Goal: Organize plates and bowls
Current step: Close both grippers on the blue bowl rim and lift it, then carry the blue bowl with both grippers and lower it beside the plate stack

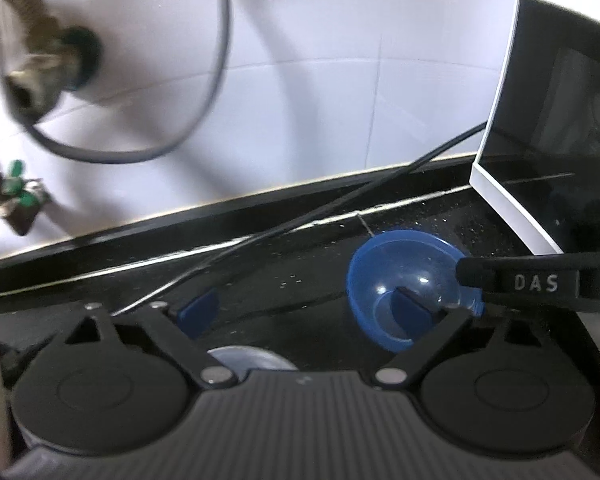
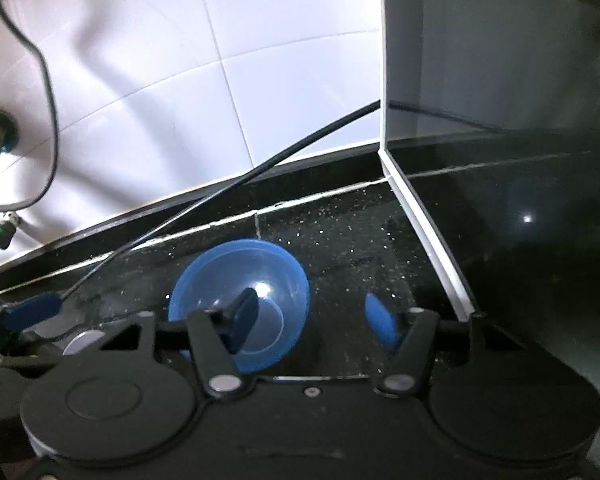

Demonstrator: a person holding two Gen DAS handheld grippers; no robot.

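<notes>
Now my right gripper (image 2: 314, 322) stands half open, its left finger (image 2: 242, 318) inside the bowl (image 2: 240, 304), lower centre on the counter (image 2: 340, 232); nothing gripped. Left gripper (image 1: 306, 308) gapes empty. Closing off-centre could flip the bowl toward the cable (image 2: 204, 204).

Our left gripper (image 1: 306, 312) points down at the worktop (image 1: 284, 276), jaws spread wide. Our right gripper (image 2: 314, 320) tilts down too, jaws parted, one finger (image 2: 242, 318) inside a bowl (image 2: 240, 304).
</notes>
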